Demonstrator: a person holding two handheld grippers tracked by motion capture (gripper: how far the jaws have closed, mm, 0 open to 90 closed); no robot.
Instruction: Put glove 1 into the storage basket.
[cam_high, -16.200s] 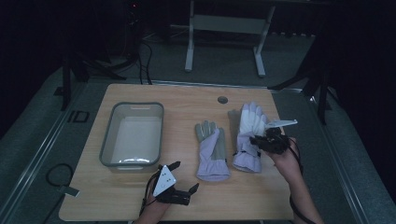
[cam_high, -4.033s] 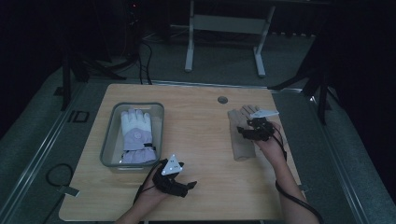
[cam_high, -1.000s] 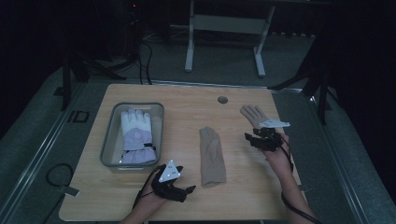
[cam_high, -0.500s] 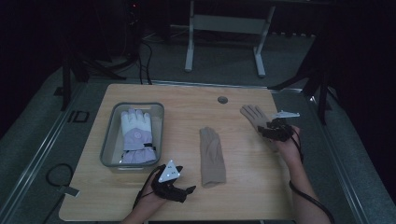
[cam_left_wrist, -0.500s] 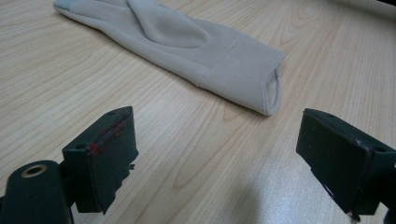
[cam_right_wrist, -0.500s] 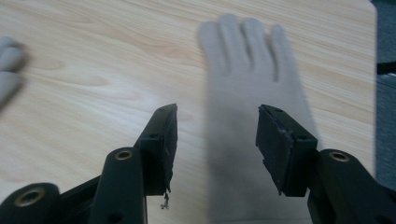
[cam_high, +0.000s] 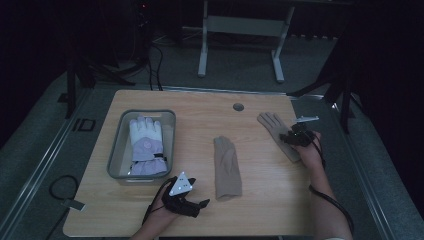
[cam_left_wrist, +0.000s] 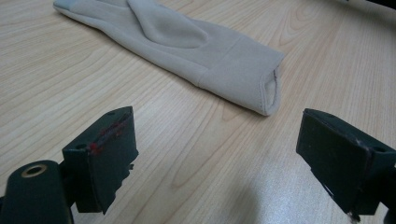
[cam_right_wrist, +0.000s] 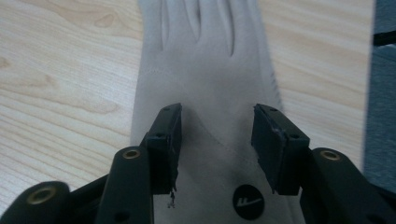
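Two beige gloves lie flat on the wooden table (cam_high: 200, 125). One beige glove (cam_high: 227, 167) (cam_left_wrist: 187, 42) is in the middle, its cuff toward the front. My left gripper (cam_high: 187, 201) (cam_left_wrist: 215, 158) rests near the front edge, open wide, with that cuff a short way ahead of its jaws. The other beige glove (cam_high: 274, 126) (cam_right_wrist: 210, 65) lies at the right with its fingers pointing away. My right gripper (cam_high: 297, 137) (cam_right_wrist: 217, 140) hovers over its wrist part, jaws open either side of the fabric, just beyond a round black logo (cam_right_wrist: 247, 201).
A grey tray (cam_high: 116, 155) at the left holds a white and lavender glove (cam_high: 146, 145). A round cable hole (cam_high: 238, 107) sits near the table's far edge. The right table edge (cam_high: 320, 150) runs close beside my right gripper.
Over the last second my right gripper has moved a little farther away and right, onto the right beige glove's wrist. The left gripper and middle glove have stayed put.
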